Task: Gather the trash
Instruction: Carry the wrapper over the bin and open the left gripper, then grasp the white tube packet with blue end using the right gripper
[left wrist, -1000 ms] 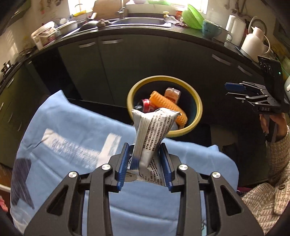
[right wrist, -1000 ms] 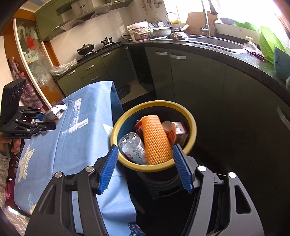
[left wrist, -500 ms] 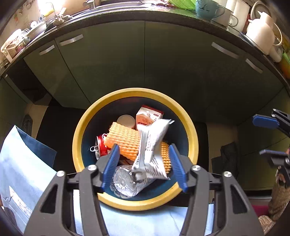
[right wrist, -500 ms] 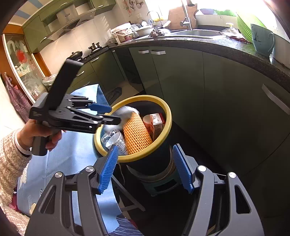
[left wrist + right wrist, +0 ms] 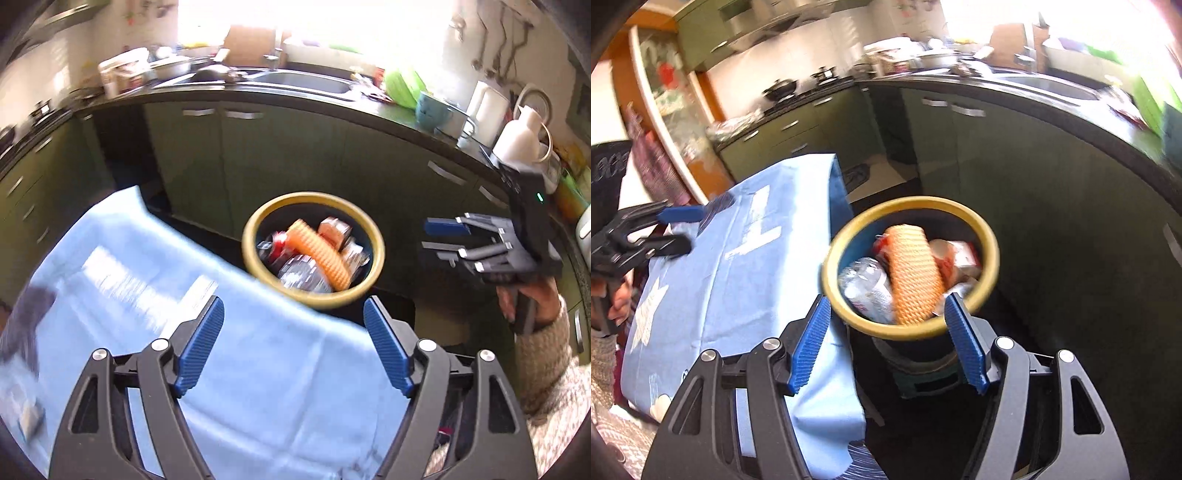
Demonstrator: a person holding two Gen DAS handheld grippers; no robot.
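A dark trash bin with a yellow rim point(image 5: 380, 251) point(image 5: 912, 201) stands beside the table. It holds an orange foam net point(image 5: 321, 251) point(image 5: 914, 273), a crushed clear bottle point(image 5: 301, 273) point(image 5: 866, 284), a carton point(image 5: 334, 230) point(image 5: 956, 253), a red can point(image 5: 279, 240) and a silver printed wrapper point(image 5: 354, 254). My left gripper point(image 5: 293, 310) point(image 5: 676, 229) hovers over the blue tablecloth point(image 5: 147, 277) short of the bin; its jaws are opening with nothing between them. My right gripper point(image 5: 888, 301) point(image 5: 443, 236) is open and empty, hanging just before the bin's near rim.
Dark green cabinets point(image 5: 295, 155) run behind the bin under a black counter with a sink point(image 5: 295, 79), a mug point(image 5: 430, 110) and a white kettle point(image 5: 524, 136). A hand in a knit sleeve point(image 5: 546, 365) holds the right gripper. A small stool point(image 5: 923, 376) carries the bin.
My left gripper carried the silver wrapper out over the bin, opened and let it fall in, then drew back over the table. The right gripper stayed open near the bin.
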